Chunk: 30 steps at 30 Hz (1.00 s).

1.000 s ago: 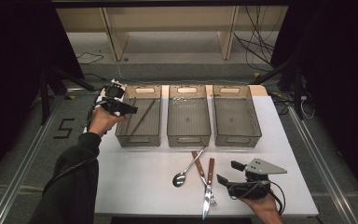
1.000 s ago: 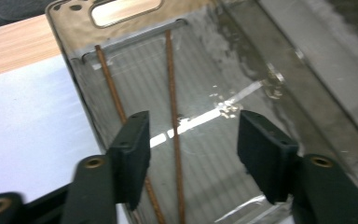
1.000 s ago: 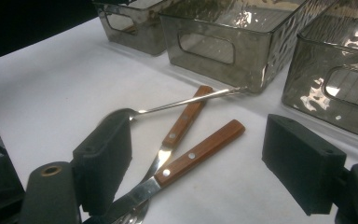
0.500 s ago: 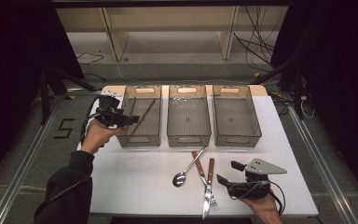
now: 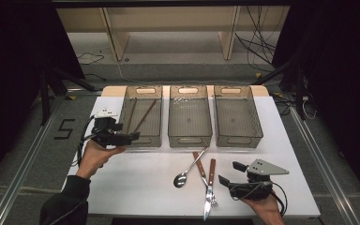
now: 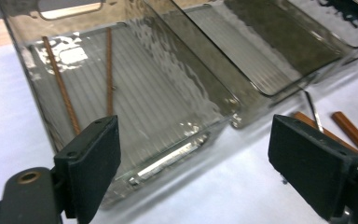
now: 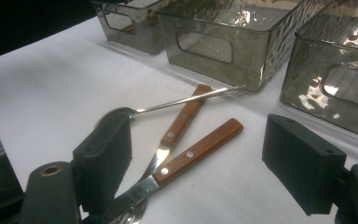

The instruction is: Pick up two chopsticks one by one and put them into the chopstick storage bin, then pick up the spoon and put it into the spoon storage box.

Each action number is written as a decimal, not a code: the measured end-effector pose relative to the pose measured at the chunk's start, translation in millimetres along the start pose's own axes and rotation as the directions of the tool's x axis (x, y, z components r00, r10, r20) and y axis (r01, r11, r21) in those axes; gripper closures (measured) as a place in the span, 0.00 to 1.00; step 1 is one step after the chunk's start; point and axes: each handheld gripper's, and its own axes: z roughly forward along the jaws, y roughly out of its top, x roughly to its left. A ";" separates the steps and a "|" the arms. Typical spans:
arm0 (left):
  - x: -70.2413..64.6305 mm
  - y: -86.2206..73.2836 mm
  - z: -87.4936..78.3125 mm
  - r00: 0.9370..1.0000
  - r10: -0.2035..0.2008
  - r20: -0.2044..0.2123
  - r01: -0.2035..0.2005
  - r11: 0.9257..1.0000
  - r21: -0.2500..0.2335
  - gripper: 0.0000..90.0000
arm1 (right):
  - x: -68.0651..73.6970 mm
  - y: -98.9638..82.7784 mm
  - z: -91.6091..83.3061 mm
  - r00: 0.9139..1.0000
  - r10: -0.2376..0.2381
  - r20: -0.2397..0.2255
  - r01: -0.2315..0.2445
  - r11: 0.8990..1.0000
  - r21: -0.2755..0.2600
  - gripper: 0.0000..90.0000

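Two brown chopsticks (image 5: 144,116) lie inside the left one of three smoky clear bins (image 5: 143,140); in the left gripper view the chopsticks (image 6: 61,88) show through its ribbed floor. My left gripper (image 5: 127,132) is held open at that bin's front left corner with nothing between its jaws (image 6: 193,154). On the white table, a metal spoon (image 5: 190,171), a wooden-handled fork (image 5: 199,164) and a wooden-handled knife (image 5: 211,172) lie crossed. My right gripper (image 5: 229,172) stands open just right of them, and in its own view the knife handle (image 7: 200,147) lies ahead between the jaws (image 7: 200,158).
The middle bin (image 5: 190,140) and the right bin (image 5: 238,140) hold nothing that I can see. The spoon's handle tip touches the middle bin's front wall (image 7: 223,51). Cables and shelf legs lie on the floor beyond the table's far edge.
My left gripper has come back from above the left bin's rear corner to its front left corner, lower and nearer the person. The right gripper has not moved.
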 end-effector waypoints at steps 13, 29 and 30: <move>-3.2 -40.3 -7.0 0.999 -0.023 0.040 0.026 0.997 -0.076 0.17 | 0.7 0.6 0.0 1.000 0.000 0.003 0.000 1.000 -0.001 0.27; -25.2 -69.6 -9.9 0.995 0.007 0.095 0.001 0.996 -0.085 0.17 | 2.5 1.0 0.2 1.000 -0.007 0.007 0.007 1.000 0.005 0.27; -25.7 -70.3 -10.6 0.995 0.003 0.098 0.006 0.996 -0.091 0.17 | 2.0 0.9 0.9 1.000 -0.013 0.005 0.013 1.000 0.008 0.27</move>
